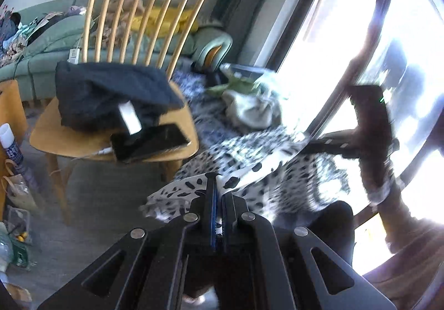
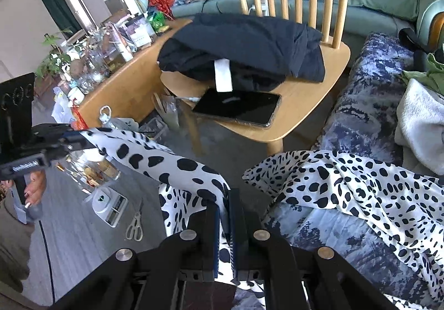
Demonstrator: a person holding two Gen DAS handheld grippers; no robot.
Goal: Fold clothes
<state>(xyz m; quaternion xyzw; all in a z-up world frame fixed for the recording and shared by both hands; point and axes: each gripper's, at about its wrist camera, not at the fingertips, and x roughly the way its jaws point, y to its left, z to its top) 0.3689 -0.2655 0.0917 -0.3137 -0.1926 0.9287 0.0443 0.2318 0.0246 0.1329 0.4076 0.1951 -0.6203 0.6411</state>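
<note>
A white garment with black spots (image 2: pixel 347 188) lies over a blue-patterned bed cover (image 2: pixel 366 115); it also shows in the left wrist view (image 1: pixel 249 168). My right gripper (image 2: pixel 224 207) is shut on an edge of the garment. My left gripper (image 1: pixel 217 185) is shut on another edge and shows at the left of the right wrist view (image 2: pixel 83 140), pulling a strip of the cloth taut between the two. My right gripper shows dark and blurred in the left wrist view (image 1: pixel 327 143), against the bright window.
A wooden chair (image 2: pixel 305 104) stands close ahead with a folded dark garment (image 2: pixel 244 49) and a phone (image 2: pixel 238 107) on its seat. A cluttered wooden table (image 2: pixel 122 88) is at left. Scissors (image 2: pixel 136 224) and a small scale (image 2: pixel 108 204) lie on the floor. A grey cloth (image 2: pixel 421 126) lies on the bed.
</note>
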